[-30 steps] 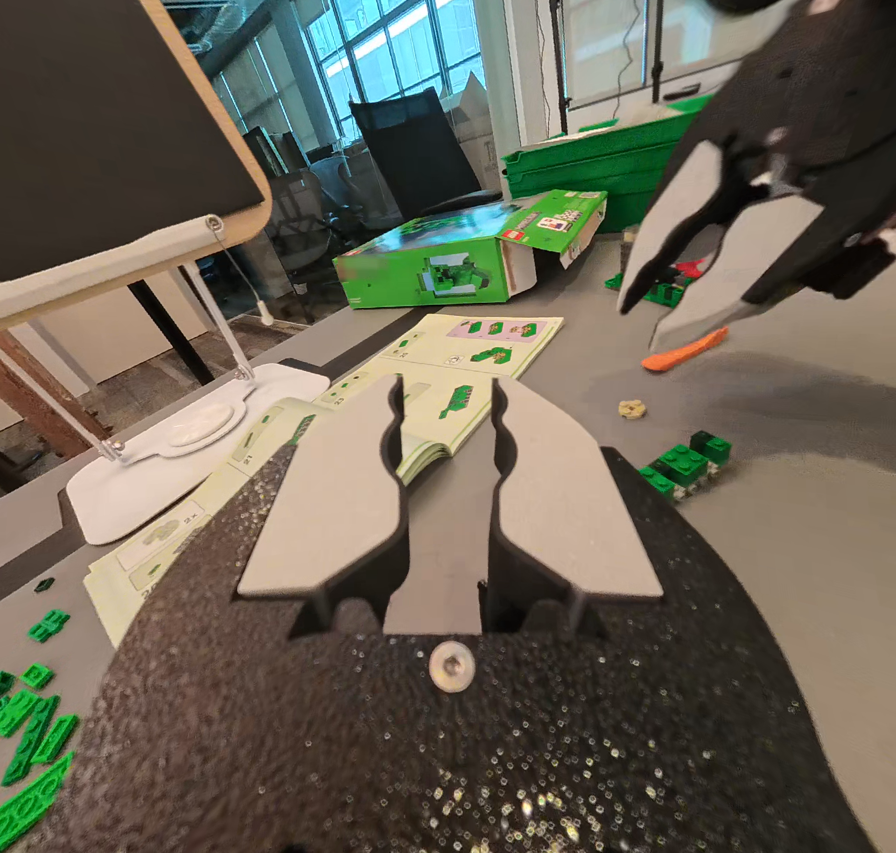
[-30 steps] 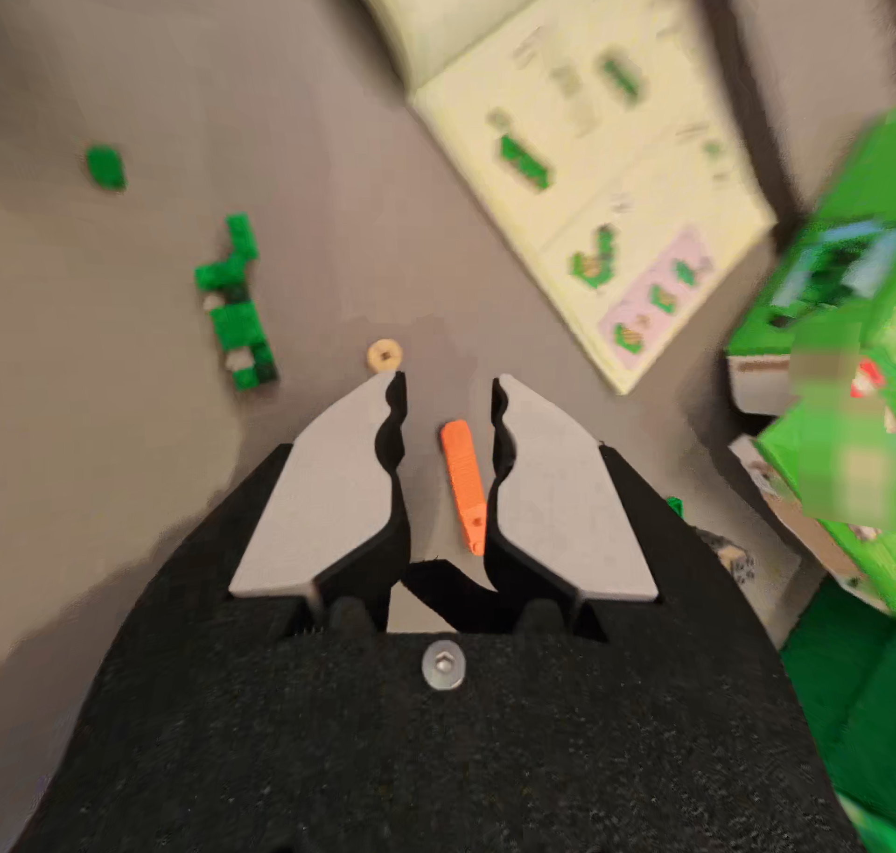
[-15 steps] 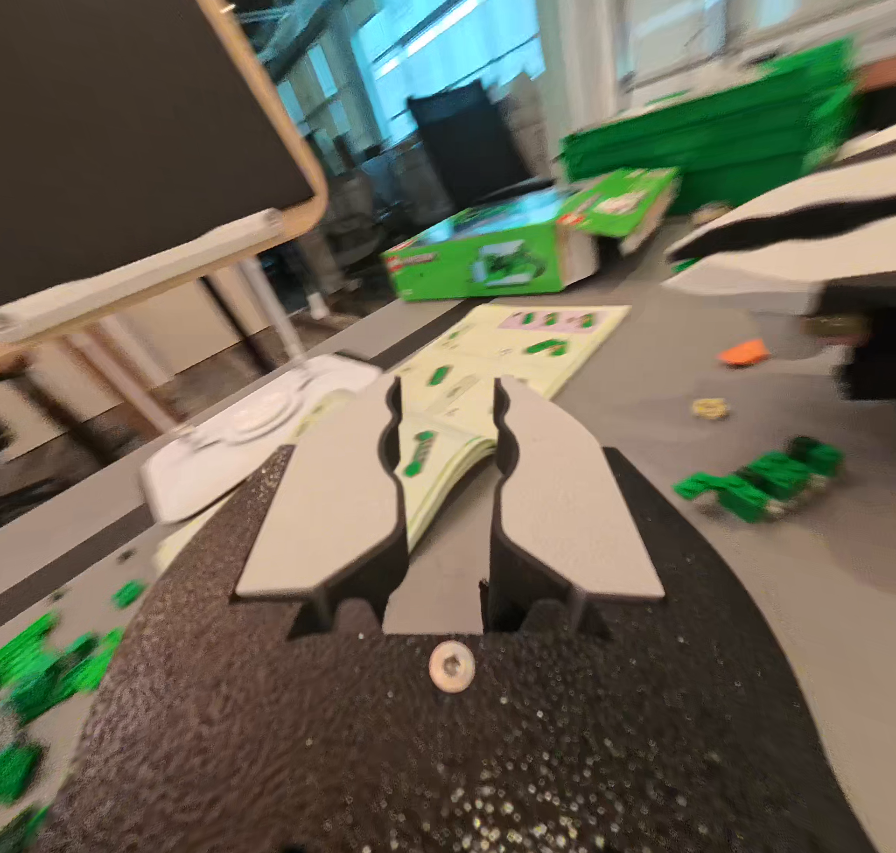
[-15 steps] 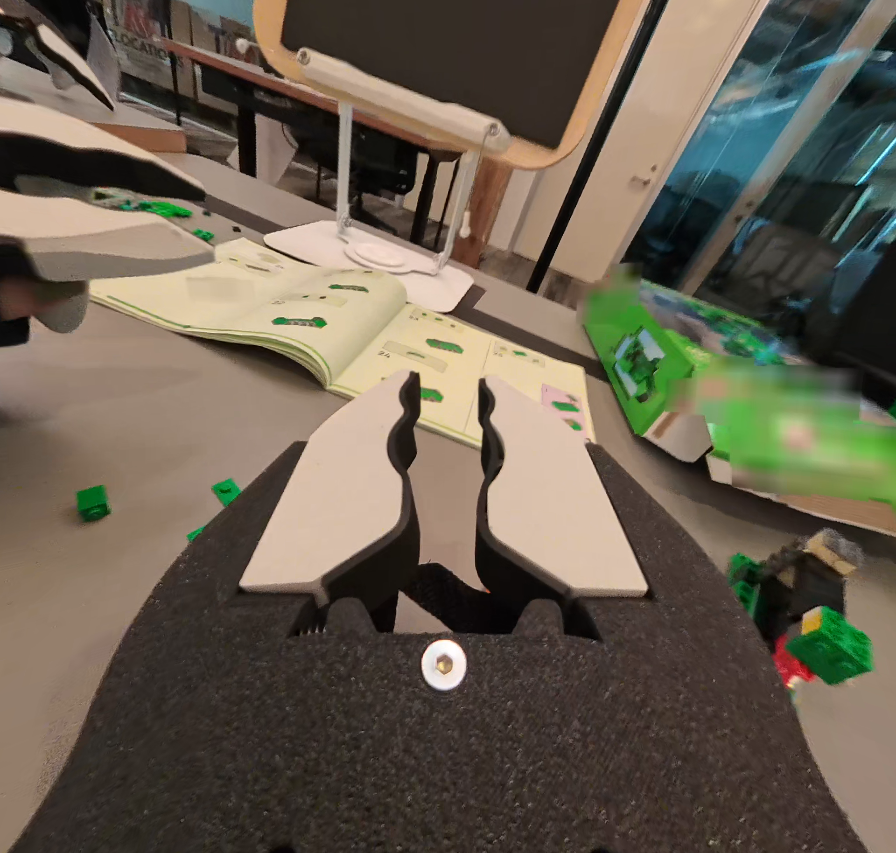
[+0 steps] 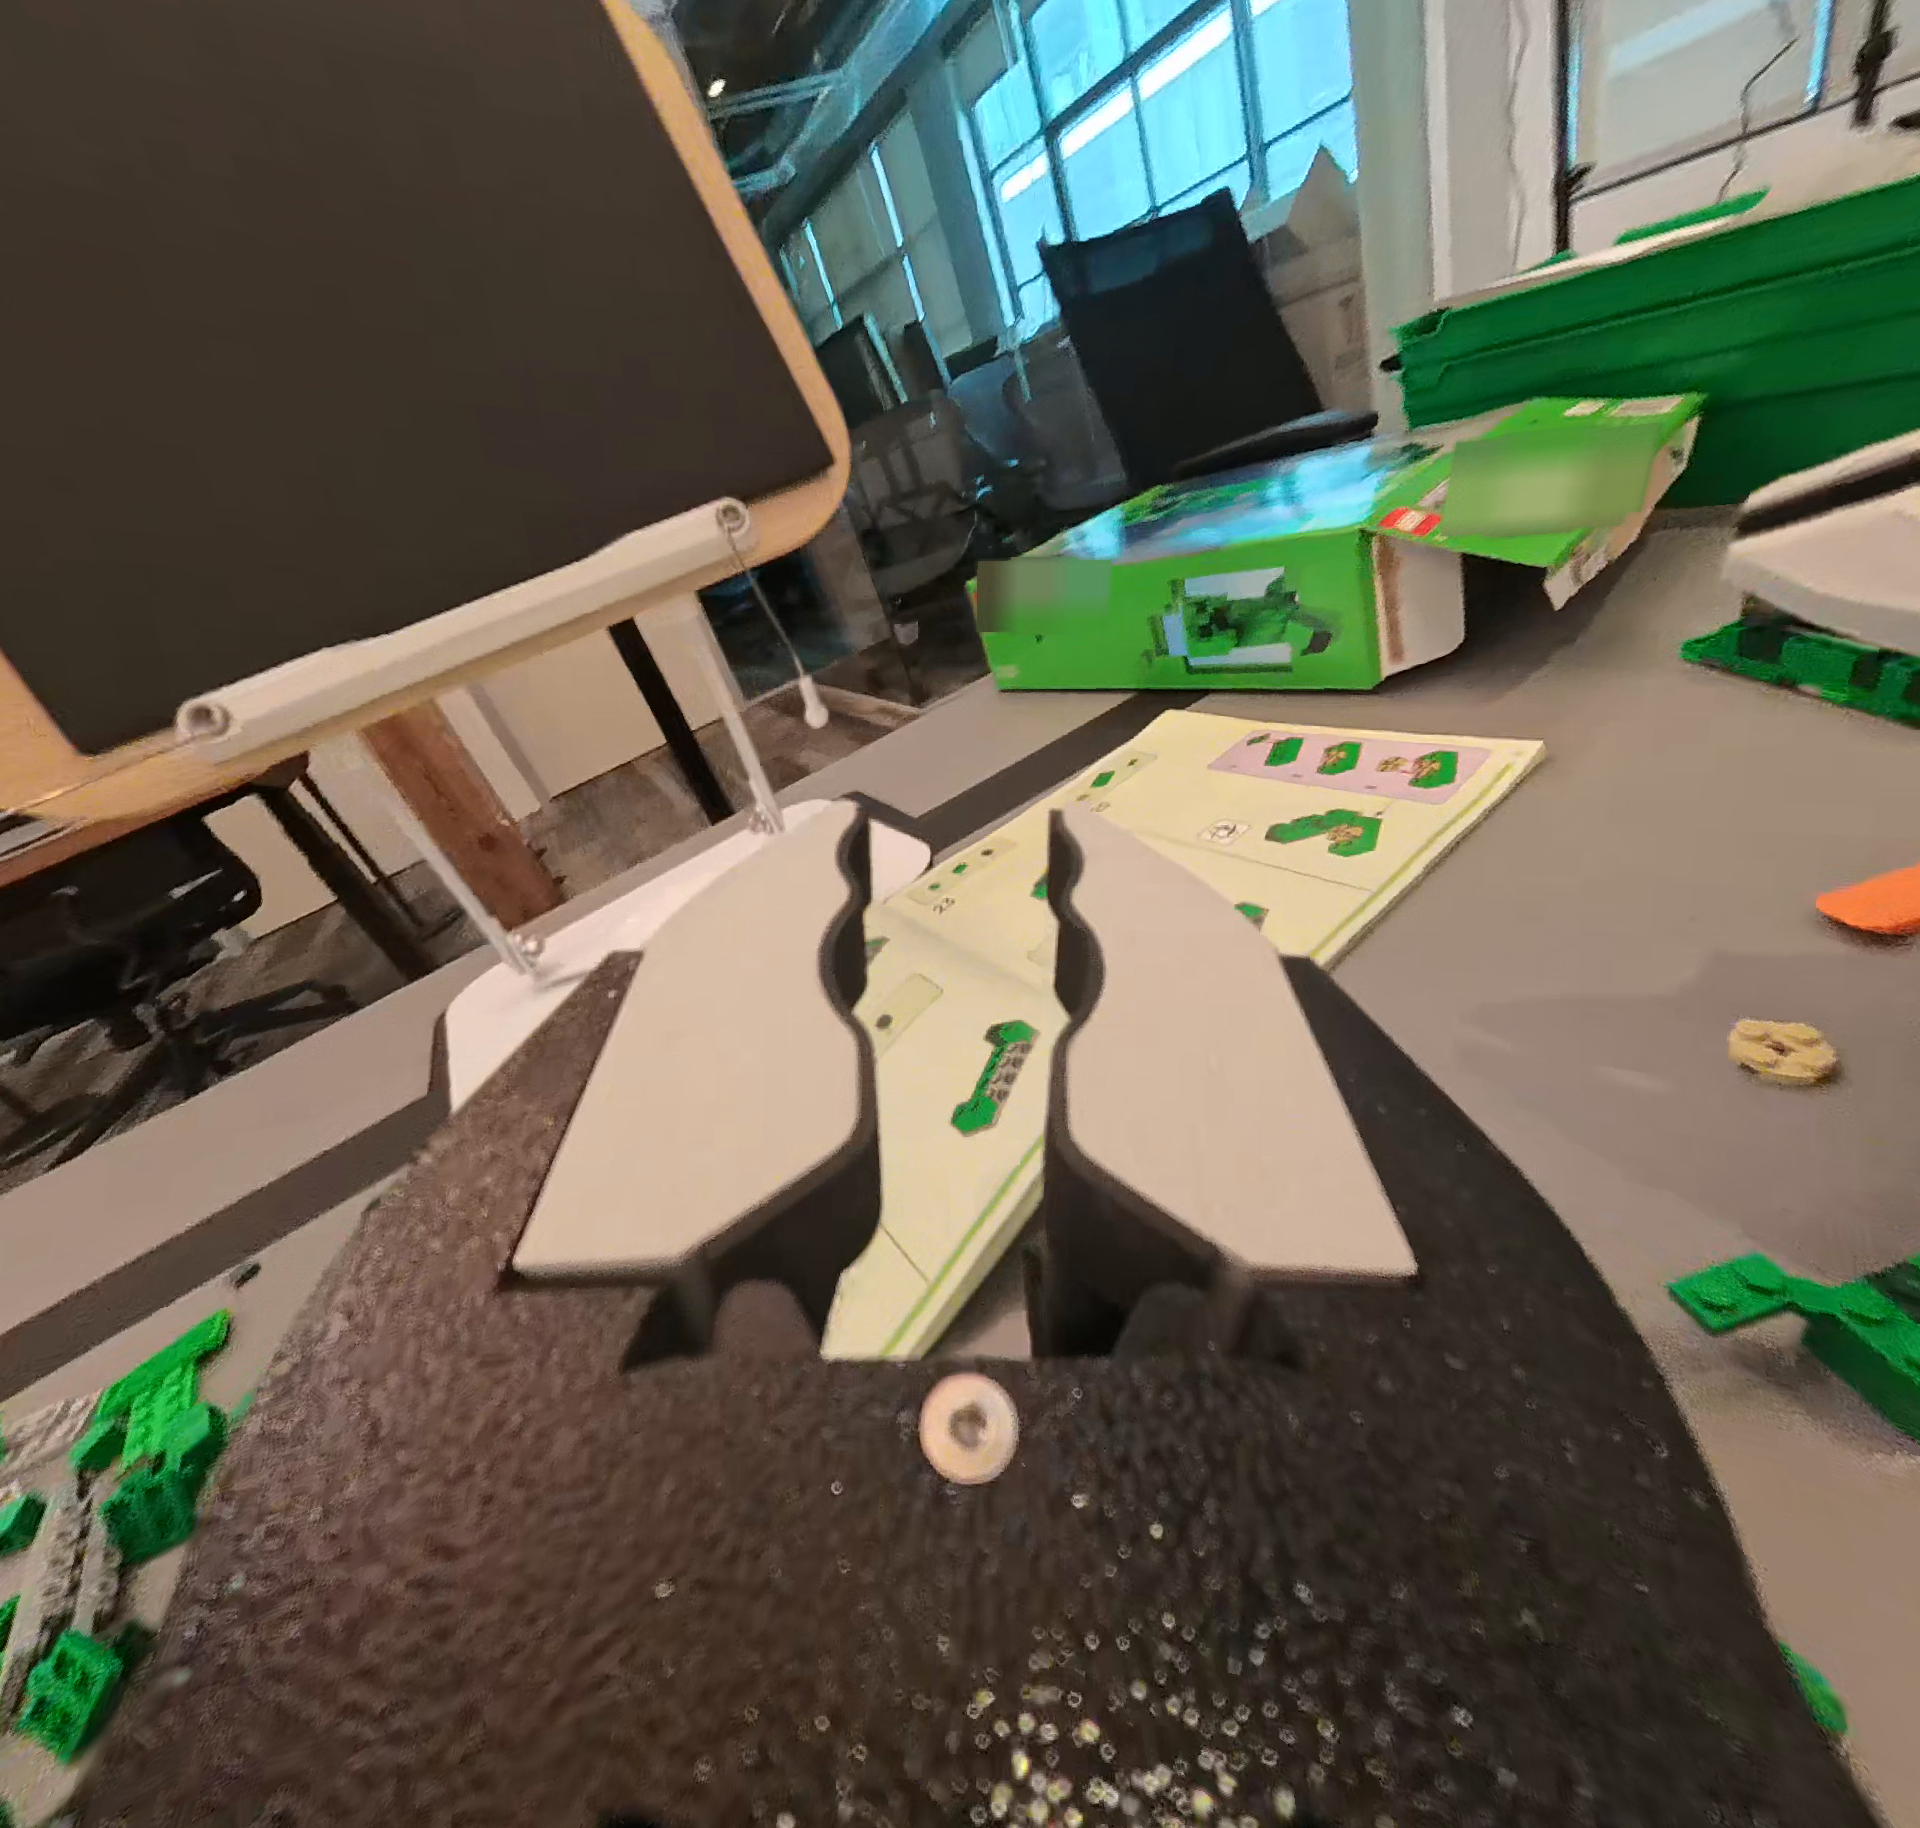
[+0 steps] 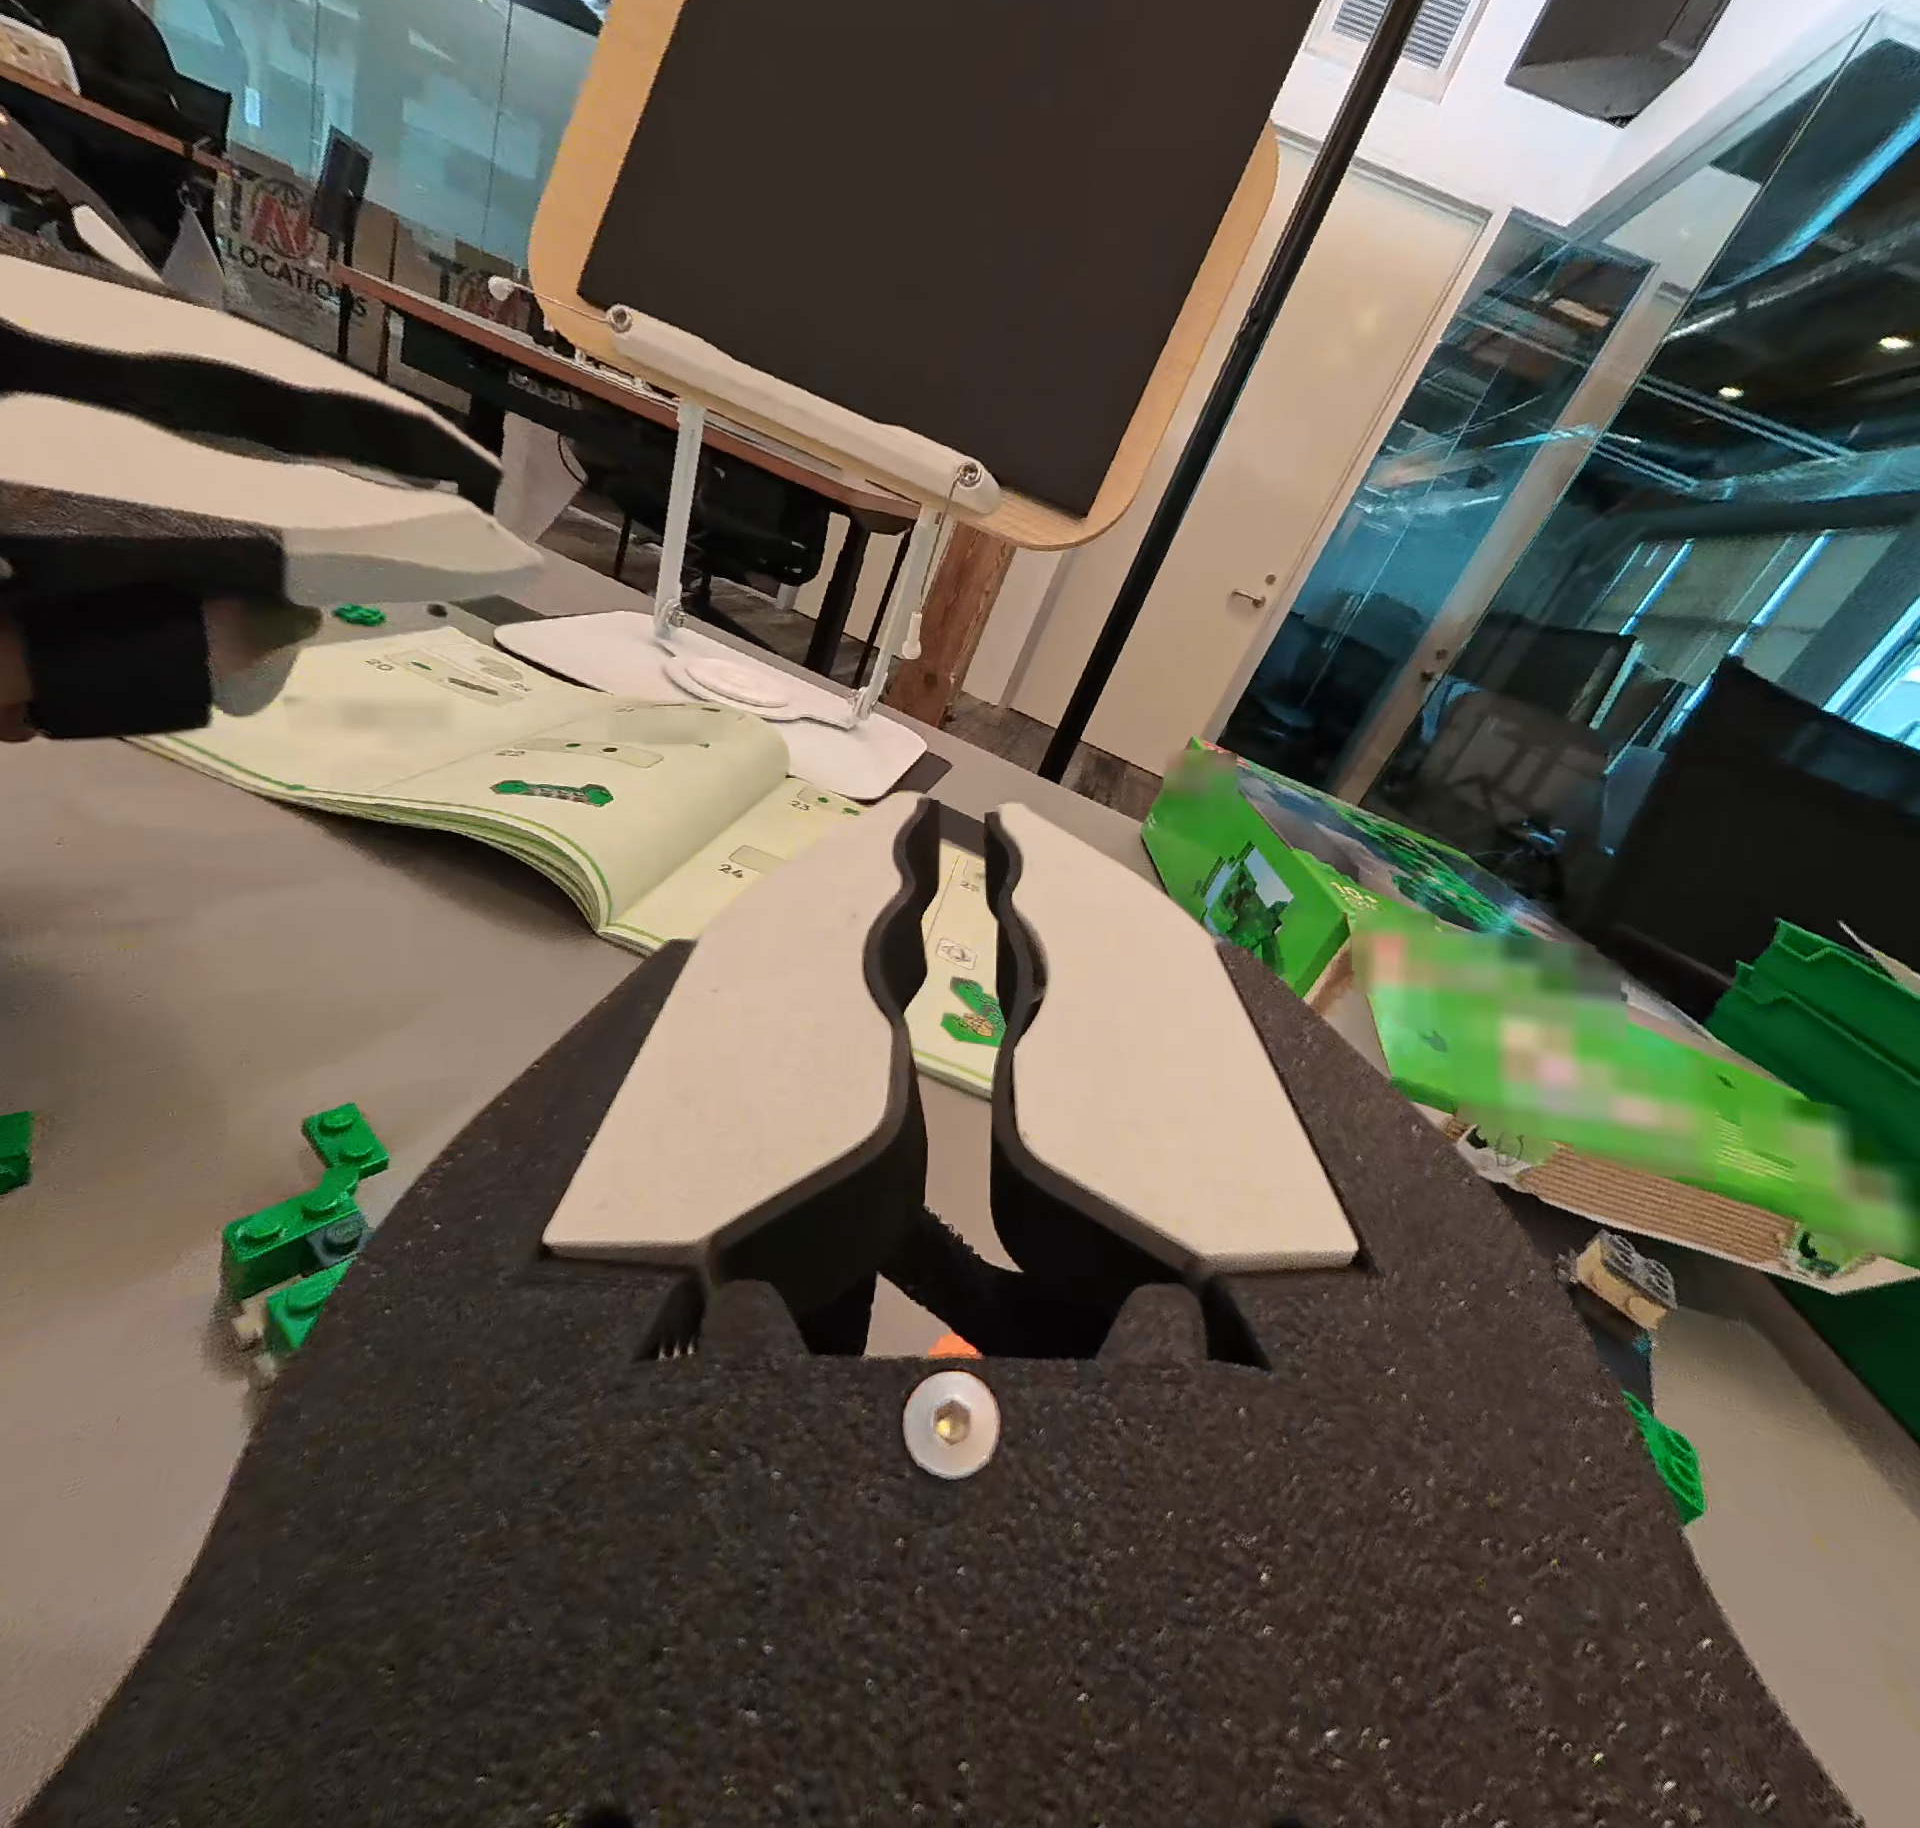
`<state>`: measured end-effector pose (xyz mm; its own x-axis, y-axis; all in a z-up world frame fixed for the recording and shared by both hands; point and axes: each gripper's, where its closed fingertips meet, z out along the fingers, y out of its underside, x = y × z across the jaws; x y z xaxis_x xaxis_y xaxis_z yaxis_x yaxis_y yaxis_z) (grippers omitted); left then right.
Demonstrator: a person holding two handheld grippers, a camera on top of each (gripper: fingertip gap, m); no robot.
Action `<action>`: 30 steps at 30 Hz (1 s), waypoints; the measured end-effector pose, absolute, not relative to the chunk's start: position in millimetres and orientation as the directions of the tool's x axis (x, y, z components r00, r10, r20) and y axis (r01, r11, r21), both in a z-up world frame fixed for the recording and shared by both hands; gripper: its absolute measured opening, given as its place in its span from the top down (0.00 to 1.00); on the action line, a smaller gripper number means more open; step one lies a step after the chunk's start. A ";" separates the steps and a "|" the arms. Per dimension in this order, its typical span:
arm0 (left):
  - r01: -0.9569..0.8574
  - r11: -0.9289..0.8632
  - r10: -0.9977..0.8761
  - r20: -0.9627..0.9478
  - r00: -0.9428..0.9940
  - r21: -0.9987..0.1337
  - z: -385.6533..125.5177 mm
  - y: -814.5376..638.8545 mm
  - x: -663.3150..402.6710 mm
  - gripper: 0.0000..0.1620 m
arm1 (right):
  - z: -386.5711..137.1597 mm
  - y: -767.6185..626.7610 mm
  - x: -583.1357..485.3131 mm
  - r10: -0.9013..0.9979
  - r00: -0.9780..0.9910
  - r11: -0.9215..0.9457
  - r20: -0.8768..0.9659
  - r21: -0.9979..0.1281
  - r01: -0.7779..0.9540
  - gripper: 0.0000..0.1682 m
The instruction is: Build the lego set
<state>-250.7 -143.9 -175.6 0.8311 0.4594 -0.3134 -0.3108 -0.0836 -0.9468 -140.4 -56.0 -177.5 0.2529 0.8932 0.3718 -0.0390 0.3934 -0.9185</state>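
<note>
Since the earlier frames the right gripper (image 6: 954, 848) had swung up from pointing down over the orange tool (image 5: 1875, 914) to looking level across the table (image 5: 1621, 957), its jaws narrowed to a thin empty gap, and the left gripper (image 5: 951, 848) had drifted over the booklet (image 5: 1340, 833). The build looked barely begun — one small green assembly (image 6: 296, 1222) sat on the table at the lower left of the right wrist view, well outside the jaws, and the same cluster lay right of the left gripper. Loose green pieces (image 5: 114, 1487) lay scattered to the left gripper's lower left, a tan round piece (image 5: 1782, 1051) near the orange tool, and more bricks (image 6: 1662, 1466) by the right gripper's side. Most of the set seemed left to assemble. The left jaws stood apart, holding nothing, with only the open booklet showing between them. Beyond lay the green box (image 5: 1216, 604) — and a board on a white stand (image 6: 894, 147).
</note>
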 end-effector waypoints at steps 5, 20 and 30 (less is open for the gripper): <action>-0.305 -0.058 0.443 -0.298 0.846 -0.951 -174.3 -141.8 -251.8 0.81 | -174.7 -49.5 -139.6 0.880 0.279 0.411 0.385 -0.911 -0.040 0.96; -0.276 0.031 0.405 -0.241 0.882 -0.961 -164.2 -137.8 -246.8 0.83 | -174.3 -49.5 -140.8 0.886 0.278 0.398 0.371 -0.917 -0.043 0.98; -0.264 0.041 0.426 -0.222 0.877 -0.964 -163.8 -136.2 -248.0 0.81 | -157.5 -22.9 -147.4 0.821 0.429 0.453 0.376 -0.887 -0.091 0.94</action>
<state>-248.0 -136.2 -163.8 0.8768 0.4265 -0.2221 -0.2639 0.0407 -0.9637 -147.4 -22.9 -157.5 0.4290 0.8215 0.3756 -0.0910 0.4530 -0.8868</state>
